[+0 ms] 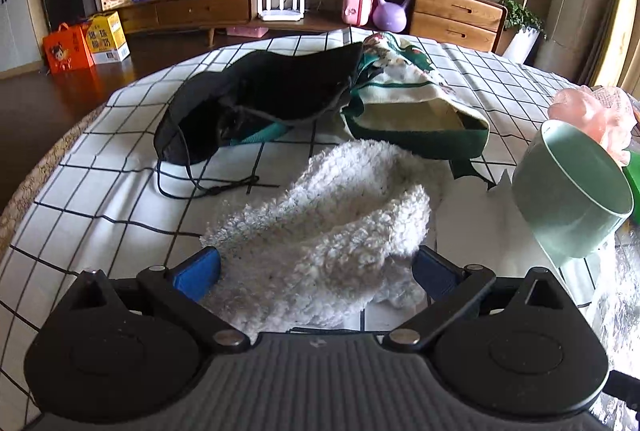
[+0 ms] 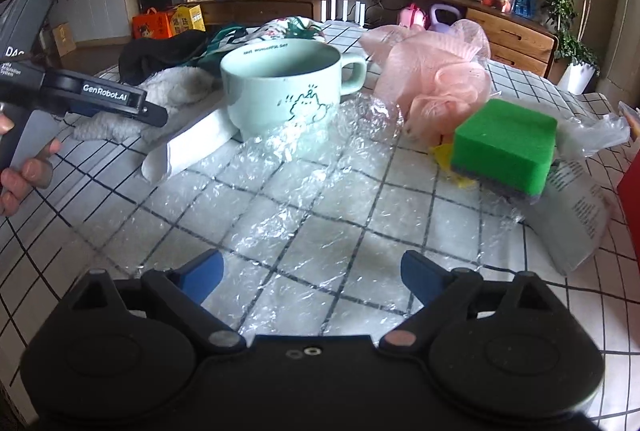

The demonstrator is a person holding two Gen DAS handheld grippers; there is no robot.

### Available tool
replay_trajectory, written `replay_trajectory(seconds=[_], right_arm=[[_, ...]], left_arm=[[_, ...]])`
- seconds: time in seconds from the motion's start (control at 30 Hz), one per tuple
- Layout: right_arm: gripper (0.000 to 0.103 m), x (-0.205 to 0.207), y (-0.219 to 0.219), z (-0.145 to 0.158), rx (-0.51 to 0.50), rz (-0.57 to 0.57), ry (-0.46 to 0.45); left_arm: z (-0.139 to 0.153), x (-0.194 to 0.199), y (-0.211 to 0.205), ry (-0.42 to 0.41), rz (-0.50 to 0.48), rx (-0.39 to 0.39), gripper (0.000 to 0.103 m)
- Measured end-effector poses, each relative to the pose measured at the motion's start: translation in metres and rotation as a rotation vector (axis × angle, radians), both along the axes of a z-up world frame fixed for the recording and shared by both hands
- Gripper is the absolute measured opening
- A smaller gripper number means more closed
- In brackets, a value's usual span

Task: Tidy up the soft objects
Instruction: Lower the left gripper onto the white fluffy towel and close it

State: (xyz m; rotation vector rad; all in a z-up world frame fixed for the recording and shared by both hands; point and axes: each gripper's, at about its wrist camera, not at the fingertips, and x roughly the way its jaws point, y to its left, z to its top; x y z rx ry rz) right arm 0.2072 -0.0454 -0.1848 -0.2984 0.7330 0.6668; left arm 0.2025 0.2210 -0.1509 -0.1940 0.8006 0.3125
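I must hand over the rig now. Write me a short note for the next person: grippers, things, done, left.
Left gripper: open, fluffy white cloth between its fingers, not pinched.
Right gripper: open, empty, over the clear plastic wrap.
Black bag and floral bag lie behind the cloth; pink mesh puff and green sponge beside the mug.
Done: nothing visibly sorted.
Left: gather all the soft things.

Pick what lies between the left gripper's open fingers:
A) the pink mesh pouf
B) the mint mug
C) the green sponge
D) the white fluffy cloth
D: in the left wrist view the white fluffy cloth spreads between the left gripper fingers, which stand wide apart.
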Motion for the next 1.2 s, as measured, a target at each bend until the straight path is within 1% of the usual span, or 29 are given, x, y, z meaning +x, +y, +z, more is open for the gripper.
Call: replay_trajectory(seconds=[0.1, 0.2, 0.27, 0.3, 0.37, 0.4, 0.47, 0.5, 0.53, 0.57, 0.6, 0.63, 0.67, 0.77, 1.0, 1.2], right_arm=[[0.09, -0.001, 0.0, -0.001, -0.009, 0.007, -0.002], [0.083, -0.002, -0.001, -0.001, -0.007, 0.019, -0.004], [0.076, -0.003, -0.001, 0.0, -0.005, 0.027, -0.004], [0.073, -0.004, -0.001, 0.0, -0.004, 0.032, -0.005], [0.065, -0.005, 0.0, 0.001, -0.007, 0.044, -0.007], [0.062, -0.006, 0.001, 0.002, -0.007, 0.049, -0.007], [0.042, -0.009, 0.002, 0.004, -0.01, 0.054, -0.01], [0.038, -0.01, 0.003, 0.004, -0.014, 0.058, -0.012], [0.029, -0.011, 0.003, 0.005, -0.016, 0.06, -0.013], [0.021, -0.012, 0.003, 0.005, -0.017, 0.06, -0.013], [0.018, -0.013, 0.002, 0.006, -0.016, 0.059, -0.01], [0.013, -0.014, 0.001, 0.006, -0.017, 0.057, -0.009], [0.008, -0.014, -0.001, 0.007, -0.015, 0.053, -0.007], [0.006, -0.017, -0.01, 0.012, 0.004, 0.032, -0.008], [0.006, -0.038, -0.04, 0.038, 0.071, 0.015, -0.024], [0.006, -0.059, -0.068, 0.07, 0.123, 0.012, -0.043]], left_arm=[[-0.003, 0.0, 0.0, 0.002, 0.007, -0.002, 0.097], [-0.004, 0.0, 0.0, 0.0, 0.016, 0.018, 0.088], [-0.003, -0.001, 0.0, -0.002, 0.026, 0.031, 0.075], [-0.002, -0.001, 0.0, -0.003, 0.03, 0.039, 0.073], [-0.001, -0.001, 0.001, -0.004, 0.037, 0.044, 0.058], [0.0, -0.001, 0.002, -0.004, 0.042, 0.046, 0.055], [0.002, -0.001, 0.003, -0.003, 0.047, 0.045, 0.035], [0.004, -0.001, 0.004, -0.003, 0.052, 0.043, 0.033], [0.005, -0.001, 0.005, -0.001, 0.059, 0.045, 0.031], [0.006, -0.002, 0.006, 0.0, 0.066, 0.046, 0.026], [0.007, -0.003, 0.007, -0.002, 0.072, 0.043, 0.021], [0.008, -0.005, 0.008, -0.004, 0.078, 0.04, 0.017], [0.009, -0.007, 0.009, -0.006, 0.086, 0.041, 0.016], [0.017, -0.016, 0.012, -0.024, 0.106, 0.051, 0.013], [0.05, -0.044, 0.01, -0.101, 0.116, 0.069, 0.012], [0.088, -0.067, -0.003, -0.167, 0.079, 0.088, 0.012]])
